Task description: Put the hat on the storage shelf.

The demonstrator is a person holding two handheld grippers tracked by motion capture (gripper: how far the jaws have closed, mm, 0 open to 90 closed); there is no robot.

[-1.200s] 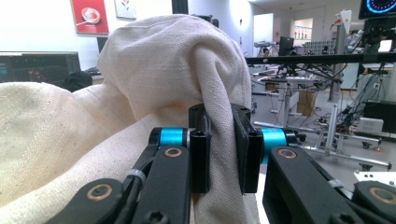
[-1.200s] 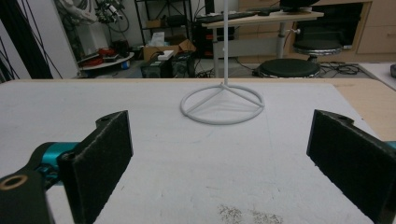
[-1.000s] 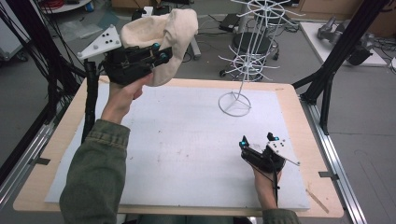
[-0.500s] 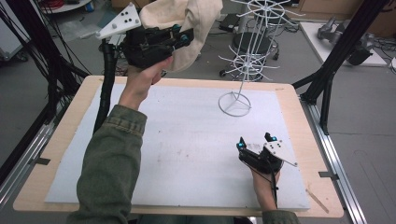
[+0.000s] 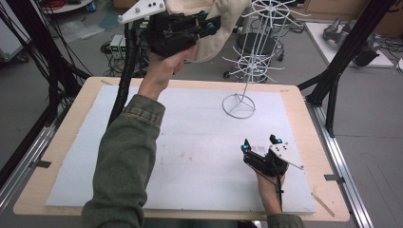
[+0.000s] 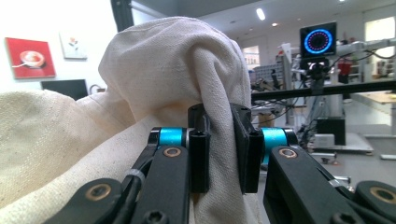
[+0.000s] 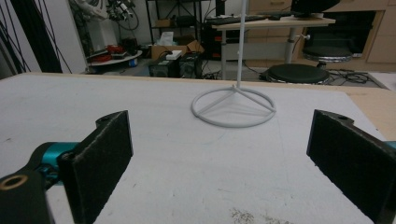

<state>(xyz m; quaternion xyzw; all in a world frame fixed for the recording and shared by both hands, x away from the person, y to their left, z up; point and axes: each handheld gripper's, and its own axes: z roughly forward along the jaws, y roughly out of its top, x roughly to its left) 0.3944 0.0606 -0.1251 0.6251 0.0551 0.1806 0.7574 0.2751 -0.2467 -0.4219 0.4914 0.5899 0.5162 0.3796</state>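
Observation:
A cream cloth cap [image 5: 218,23] hangs high above the table's far edge, pinched in my left gripper [image 5: 213,23]. In the left gripper view the cream cloth cap [image 6: 173,70] bulges over the jaws, and my left gripper [image 6: 223,156] is shut on a fold of it. A white wire stand [image 5: 252,52] with several hooks rises just right of the cap, its ring base [image 5: 238,105] on the table. My right gripper [image 5: 260,144] rests low on the white mat near the front right, open. Between the wide jaws of my right gripper [image 7: 219,158] lies bare mat, with the ring base [image 7: 233,105] ahead.
The white mat [image 5: 190,142] covers a wooden table [image 5: 71,123]. Black frame posts [image 5: 342,52] stand at the right and left rear corners. A black cable [image 5: 126,71] trails from the left gripper down to the table. Beyond the table are a stool and floor clutter.
My left hand has lifted the cap higher and carried it rightward, closer to the wire stand. The right gripper has stayed where it was.

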